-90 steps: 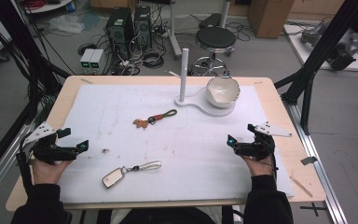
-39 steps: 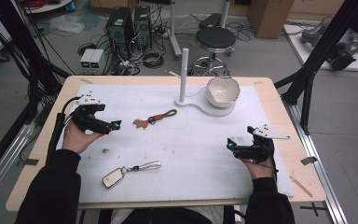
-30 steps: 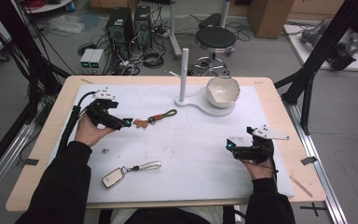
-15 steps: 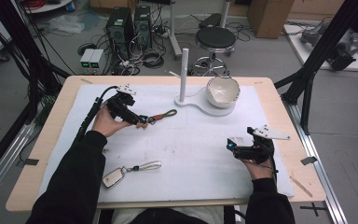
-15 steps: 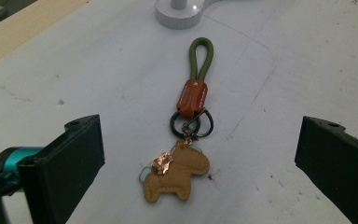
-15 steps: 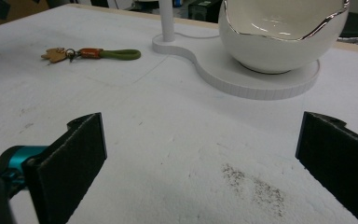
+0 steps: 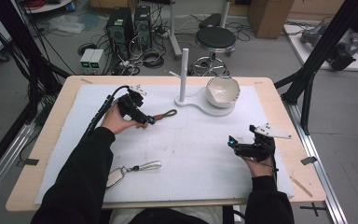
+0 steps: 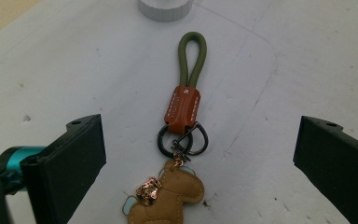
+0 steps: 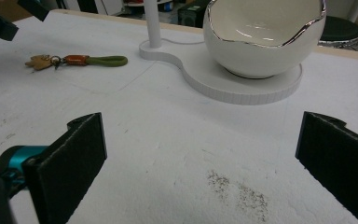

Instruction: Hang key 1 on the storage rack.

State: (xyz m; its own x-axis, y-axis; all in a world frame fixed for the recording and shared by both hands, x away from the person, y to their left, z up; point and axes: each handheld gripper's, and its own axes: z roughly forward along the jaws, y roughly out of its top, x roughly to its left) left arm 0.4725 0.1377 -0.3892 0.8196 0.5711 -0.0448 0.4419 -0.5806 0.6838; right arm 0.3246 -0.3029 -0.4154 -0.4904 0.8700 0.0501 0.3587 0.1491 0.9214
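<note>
Now left gripper (image 7: 145,120) reached keychain (image 8: 182,140), jaws apart; right gripper (image 7: 235,144) unmoved, jaws apart.

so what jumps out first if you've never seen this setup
The left gripper, reaching far across the white mat, with its jaws wide open on either side of a keychain that has a green loop and a tan leather charm. Next, the glossy white bowl on its white stand at the far edge.

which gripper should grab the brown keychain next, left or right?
Left. The left gripper hovers over the brown keychain, jaws open on either side of it. The right gripper sits far across the mat.
</note>
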